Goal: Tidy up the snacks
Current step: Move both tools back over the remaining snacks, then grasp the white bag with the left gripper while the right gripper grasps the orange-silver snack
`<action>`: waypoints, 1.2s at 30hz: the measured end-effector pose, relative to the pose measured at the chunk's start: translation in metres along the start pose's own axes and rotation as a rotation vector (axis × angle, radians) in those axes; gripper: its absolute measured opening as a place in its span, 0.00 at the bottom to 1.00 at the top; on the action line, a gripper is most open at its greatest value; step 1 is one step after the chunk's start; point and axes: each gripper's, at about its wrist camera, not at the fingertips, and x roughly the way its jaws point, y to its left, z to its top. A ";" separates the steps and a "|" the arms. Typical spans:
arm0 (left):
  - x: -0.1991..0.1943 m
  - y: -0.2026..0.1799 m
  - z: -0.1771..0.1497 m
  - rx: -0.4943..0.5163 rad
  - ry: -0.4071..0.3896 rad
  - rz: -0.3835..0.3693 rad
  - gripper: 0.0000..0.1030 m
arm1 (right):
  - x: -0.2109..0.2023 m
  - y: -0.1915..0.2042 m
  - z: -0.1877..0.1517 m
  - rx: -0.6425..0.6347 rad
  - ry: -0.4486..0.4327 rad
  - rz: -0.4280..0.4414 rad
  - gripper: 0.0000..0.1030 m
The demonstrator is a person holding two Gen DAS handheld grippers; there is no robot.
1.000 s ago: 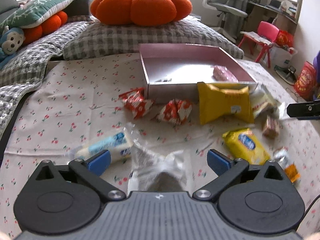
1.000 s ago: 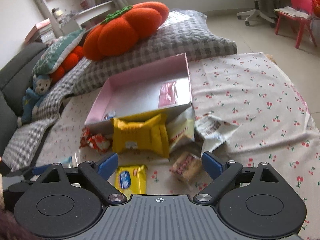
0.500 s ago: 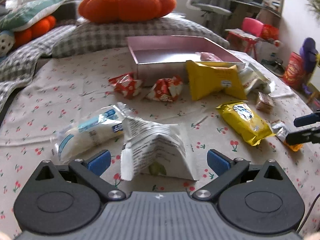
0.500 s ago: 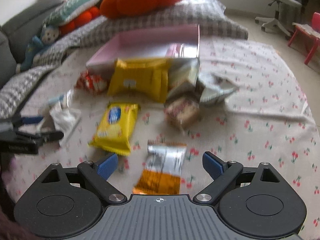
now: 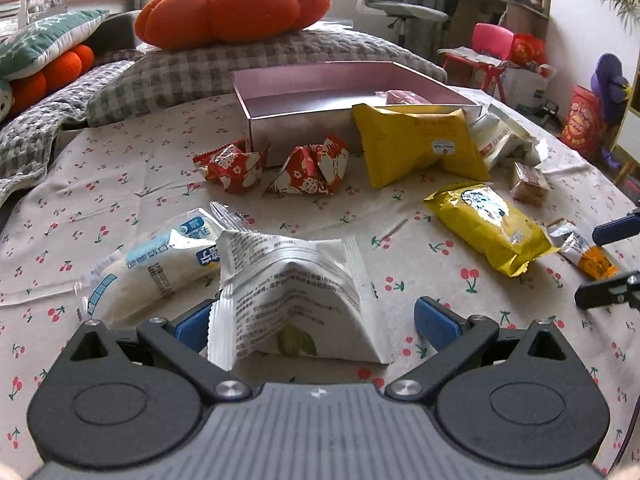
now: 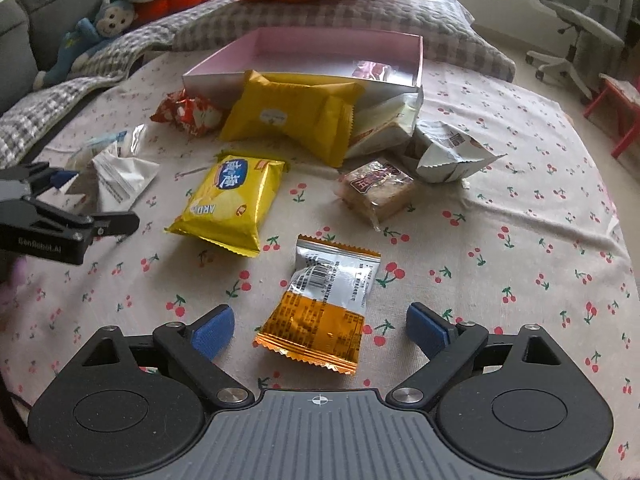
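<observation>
1. My left claw [image 5: 316, 326] hangs low over the cherry-print bed cover [image 5: 120, 184], jaws spread, with the white printed packet [image 5: 296, 292] lying tented between the blue pads; I judge nothing is pinched yet.

2. My right claw [image 6: 318, 330] is also wide apart, straddling the silver-and-orange packet [image 6: 324, 300], which lies flat and unheld on the cover.

3. Both packets look light, crinkly and air-puffed, likely slick film. I would close gently across the middle of the body, or on a crimped end seal, since a hard squeeze could crush what is inside.

4. The pink box [image 6: 320, 52] sits at the far side of the spread, open, with one pink packet [image 6: 370, 70] already inside.

5. Count outside the box:
   - two red-and-white wrapped snacks [image 5: 272, 164]
   - one large yellow bag [image 6: 292, 116] leaning on the box wall
   - one yellow chip bag [image 6: 232, 200]
   - one blue-and-white pouch [image 5: 160, 260]
   - one brown cake block [image 6: 376, 188]
   - one torn silver wrapper [image 6: 448, 152]
   - a cream pack [image 6: 384, 128] by the box corner
</observation>
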 end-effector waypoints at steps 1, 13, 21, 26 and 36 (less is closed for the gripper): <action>0.001 0.000 0.000 0.001 -0.002 -0.001 1.00 | 0.000 0.001 -0.001 -0.006 -0.002 -0.004 0.93; 0.002 0.000 0.003 -0.012 0.000 -0.019 0.98 | 0.000 0.001 -0.001 -0.010 0.001 -0.010 0.93; 0.003 0.002 0.007 -0.038 0.003 -0.031 0.89 | -0.003 -0.002 -0.003 -0.009 -0.005 -0.019 0.88; 0.002 0.004 0.010 -0.058 0.000 -0.027 0.77 | -0.006 -0.005 -0.002 0.005 -0.010 -0.018 0.75; 0.001 0.003 0.016 -0.087 0.003 -0.052 0.59 | -0.009 0.006 0.002 -0.048 -0.014 -0.008 0.39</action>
